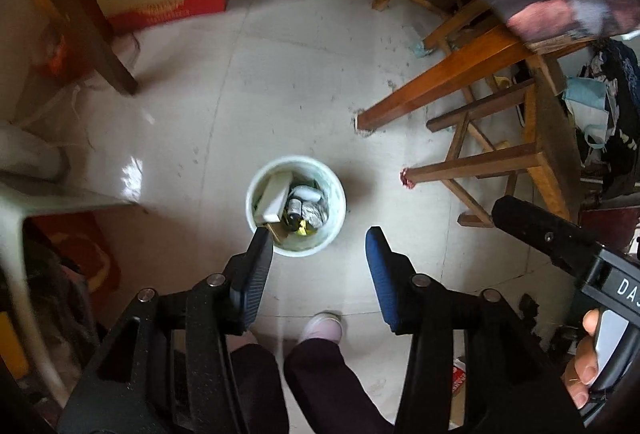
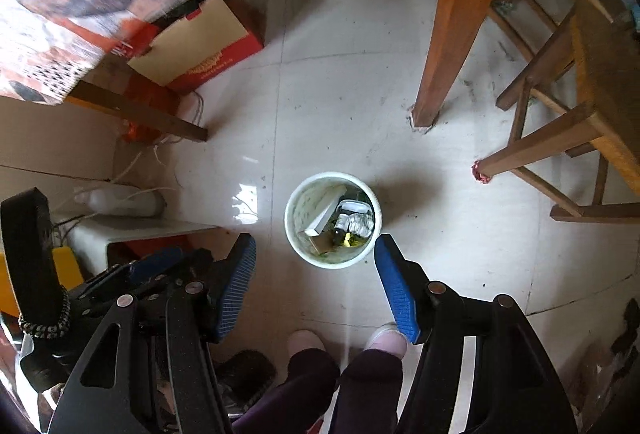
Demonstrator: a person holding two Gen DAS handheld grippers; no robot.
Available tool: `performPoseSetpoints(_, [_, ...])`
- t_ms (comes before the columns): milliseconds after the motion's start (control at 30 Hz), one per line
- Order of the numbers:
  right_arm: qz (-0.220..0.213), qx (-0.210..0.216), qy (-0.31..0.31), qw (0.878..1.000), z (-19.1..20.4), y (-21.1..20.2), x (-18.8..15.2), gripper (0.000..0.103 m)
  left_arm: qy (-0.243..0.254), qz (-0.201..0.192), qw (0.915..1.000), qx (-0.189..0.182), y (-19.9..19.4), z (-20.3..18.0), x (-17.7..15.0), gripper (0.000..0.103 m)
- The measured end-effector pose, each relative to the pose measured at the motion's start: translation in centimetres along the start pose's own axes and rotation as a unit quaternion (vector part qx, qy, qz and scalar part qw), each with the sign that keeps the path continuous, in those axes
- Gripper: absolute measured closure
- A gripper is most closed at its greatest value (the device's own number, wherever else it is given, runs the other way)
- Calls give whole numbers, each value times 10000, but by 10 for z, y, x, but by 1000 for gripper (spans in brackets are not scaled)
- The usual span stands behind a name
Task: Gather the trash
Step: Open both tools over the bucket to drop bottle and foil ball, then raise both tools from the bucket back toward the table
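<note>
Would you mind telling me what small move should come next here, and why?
Probably lift both grippers away to seek more trash: the left gripper and right gripper hang open and empty above the white bin, which already holds a box and wrappers.

Both wrist cameras look steeply down from well above the tiled floor (image 1: 320, 82), each sighting along its own two blue-padded fingers at the lower frame edge. The left wrist view frames the white bin (image 1: 296, 205) just above centre, with the other gripper's black body at 4 o'clock. The right wrist view holds the same bin (image 2: 333, 220) near centre, the neighbouring gripper at 8 o'clock. Both share the bin, the wooden table leg (image 1: 440, 82), the red-and-tan carton (image 2: 200, 46) and the person's shoes at 6 o'clock.
</note>
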State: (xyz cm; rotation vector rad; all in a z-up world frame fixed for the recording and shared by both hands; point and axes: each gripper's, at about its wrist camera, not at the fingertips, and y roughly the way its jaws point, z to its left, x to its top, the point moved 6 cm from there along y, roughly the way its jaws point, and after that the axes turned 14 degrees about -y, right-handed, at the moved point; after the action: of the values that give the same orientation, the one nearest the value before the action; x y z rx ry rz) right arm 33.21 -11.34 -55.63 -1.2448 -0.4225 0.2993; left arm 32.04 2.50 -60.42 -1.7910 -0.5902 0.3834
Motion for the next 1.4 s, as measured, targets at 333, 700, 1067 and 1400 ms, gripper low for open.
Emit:
performPoseSetpoints(333, [-805,-220,-276,9961,52,-155,13,45,577,-985,9934,-109,-182,-42,-2,56])
performPoseSetpoints(700, [-2229,-546,-840,9697,136,-348,-13,45,1169,-2598,9564,-648,-419,-77,-54,54])
performPoseSetpoints(1067, [-3828,-870,-1424,9086,206,-481,-64,42,1272,-3870,9042,-1284,-564,-74,-122,40])
performPoseSetpoints(1400, [-4462,-1118,-1439,8762,216,-508,-87,2,1433,-4336,8806,-1265,-599,-66,-153,7])
